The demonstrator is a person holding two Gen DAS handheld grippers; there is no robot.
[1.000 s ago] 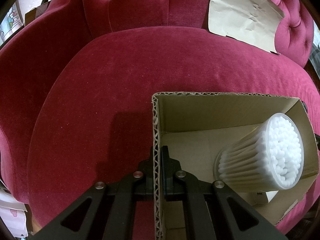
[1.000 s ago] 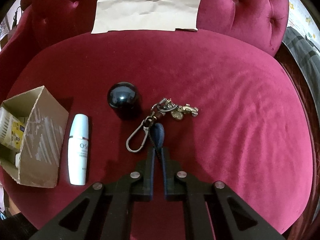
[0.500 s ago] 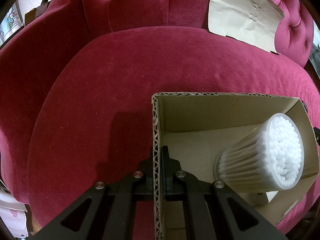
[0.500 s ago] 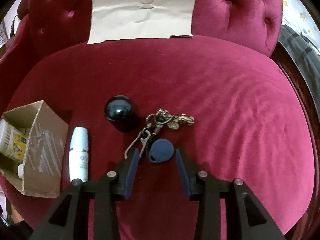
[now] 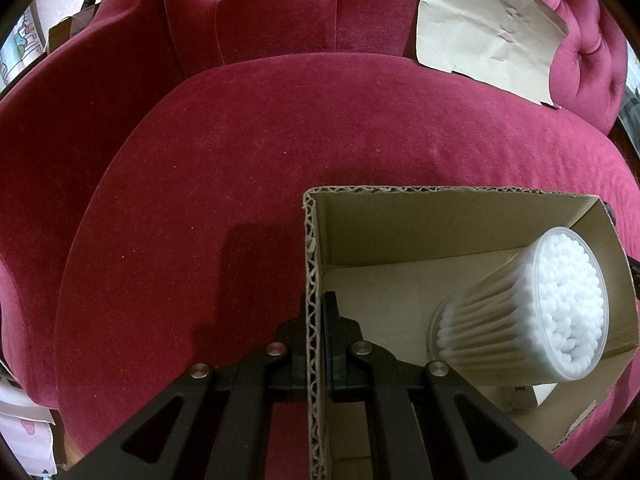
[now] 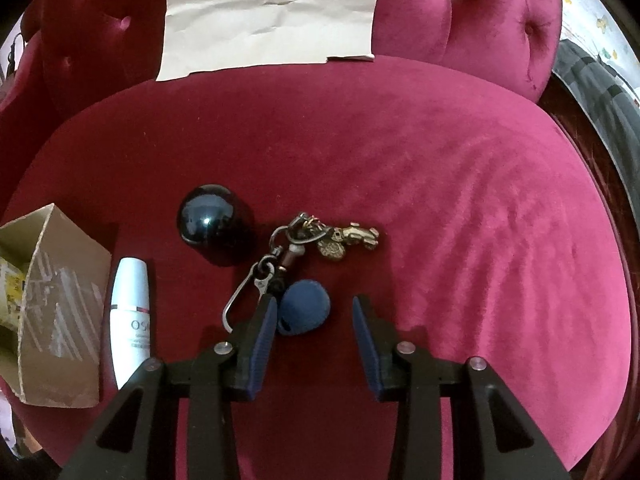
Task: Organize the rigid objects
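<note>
My left gripper (image 5: 318, 312) is shut on the left wall of a cardboard box (image 5: 312, 264) that sits on the red velvet seat. A clear tub of cotton swabs (image 5: 532, 320) leans inside the box. My right gripper (image 6: 314, 312) is open and empty, with a blue key fob (image 6: 306, 306) lying on the seat between its fingers, close to the left one. The fob belongs to a keyring (image 6: 296, 240) with a carabiner and brass charms. A dark shiny ball (image 6: 206, 220) and a white bottle (image 6: 130, 312) lie to the left, beside the box (image 6: 60, 312).
A sheet of brown paper (image 6: 268, 12) leans against the tufted backrest; it also shows in the left wrist view (image 5: 488, 28). The seat's front edge runs just below both grippers. A small white carton (image 5: 528, 394) lies under the swab tub.
My right gripper, shut on the blue fob a second ago, has opened wide and let it go onto the seat. The left gripper and box have not moved.
</note>
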